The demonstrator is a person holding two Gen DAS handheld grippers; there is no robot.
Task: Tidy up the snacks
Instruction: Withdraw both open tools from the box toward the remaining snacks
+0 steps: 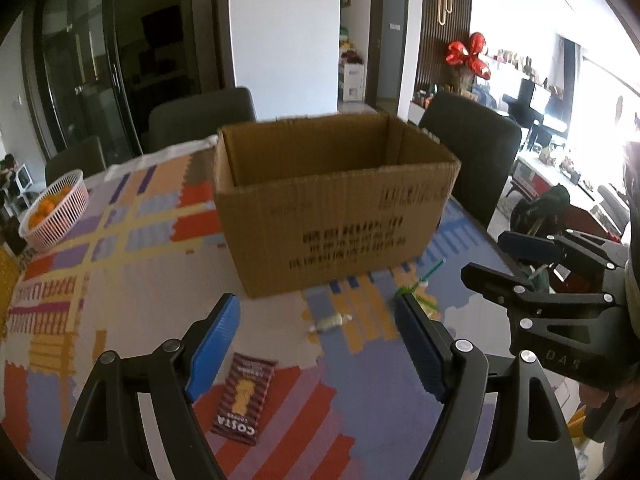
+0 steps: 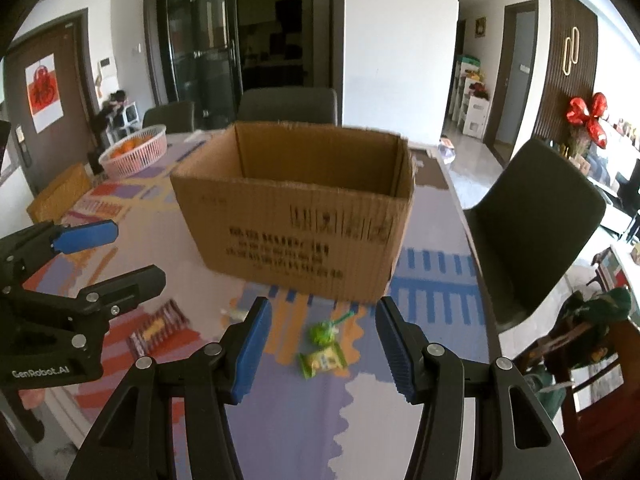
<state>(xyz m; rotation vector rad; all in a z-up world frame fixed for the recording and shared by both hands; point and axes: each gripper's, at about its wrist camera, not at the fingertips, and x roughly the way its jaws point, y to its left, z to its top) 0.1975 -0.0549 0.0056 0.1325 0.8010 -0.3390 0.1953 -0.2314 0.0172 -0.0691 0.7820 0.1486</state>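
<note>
Patterned tablecloth: brown snack packet, green candies.

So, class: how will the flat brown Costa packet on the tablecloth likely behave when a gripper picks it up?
The Costa packet lies thin and flat, so it is probably light and may bend. Its wrapper looks glossy, so perhaps slippery. Lying flush on the tablecloth, it may slide before the open left gripper catches it.

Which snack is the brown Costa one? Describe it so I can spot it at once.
Start at the open cardboard box on the patterned tablecloth. On the near side of it, close to the left tool, lies a flat brown wrapper. It alone is dark brown with white COSTA lettering; the snacks to its right are green.
</note>
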